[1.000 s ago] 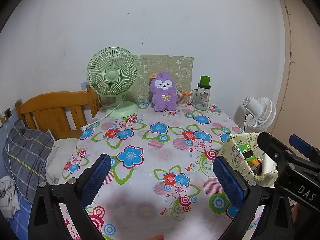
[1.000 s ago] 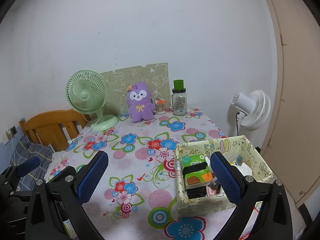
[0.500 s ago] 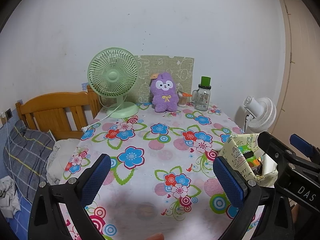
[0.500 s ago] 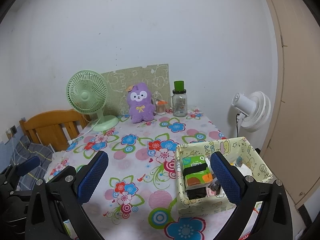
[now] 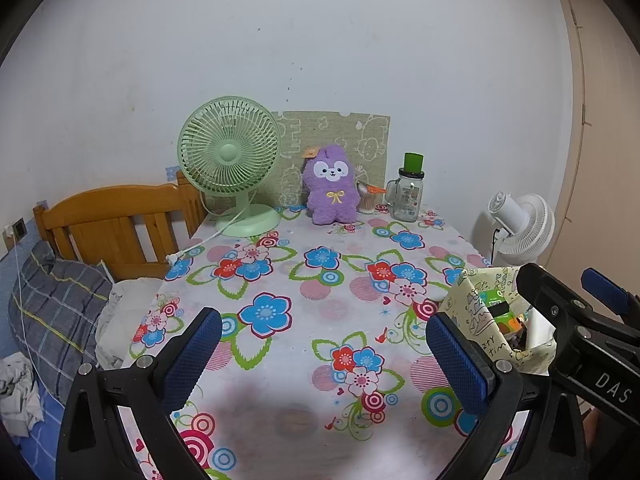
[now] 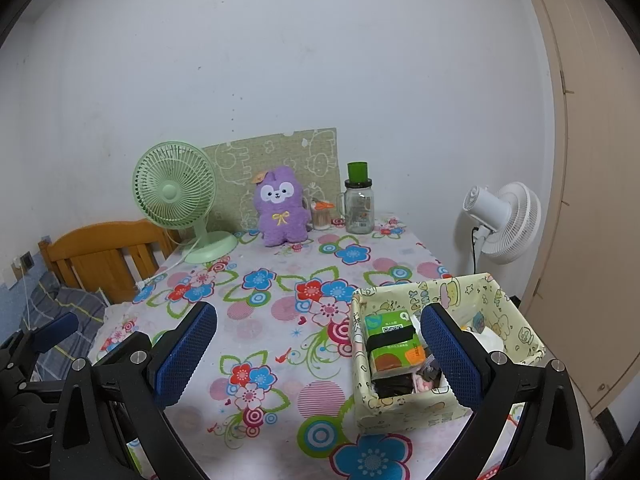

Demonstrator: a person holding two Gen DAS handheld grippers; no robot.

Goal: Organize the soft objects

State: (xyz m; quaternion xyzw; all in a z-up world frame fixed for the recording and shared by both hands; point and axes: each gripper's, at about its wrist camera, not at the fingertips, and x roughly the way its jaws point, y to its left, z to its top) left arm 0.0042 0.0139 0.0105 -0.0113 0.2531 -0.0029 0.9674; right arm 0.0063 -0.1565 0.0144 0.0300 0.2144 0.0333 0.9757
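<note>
Nearest the cameras, both tools are hovering over the front edge of the bench [image 5: 320, 344], which is wearing a flowered cloth. The left tool [image 5: 320, 350] is holding its blue-padded fingers spread wide with nothing between them, and the right tool [image 6: 318, 346] is doing the same, its right finger passing in front of a fabric storage box [image 6: 404, 406]. That box is sitting at the front right of the bench, just beside the right tool, and is holding a green tissue pack [image 6: 392, 342] with a black band across it, along with some dark and pale items too jumbled to identify. Beyond it, flowered cloth is stretching back toward the wall. At the far edge, the purple plush toy [image 5: 331, 190] is sitting upright, leaning against a patterned green board [image 5: 360, 136]. A green desk fan [image 5: 230, 158] is standing just to its left, and a small container [image 5: 367, 200] and a glass jar with a green lid [image 5: 409, 192] are standing to its right. Off the bench, a white fan [image 6: 502, 222] is standing at the right, and a wooden headboard [image 5: 108, 224] is showing at the left.
</note>
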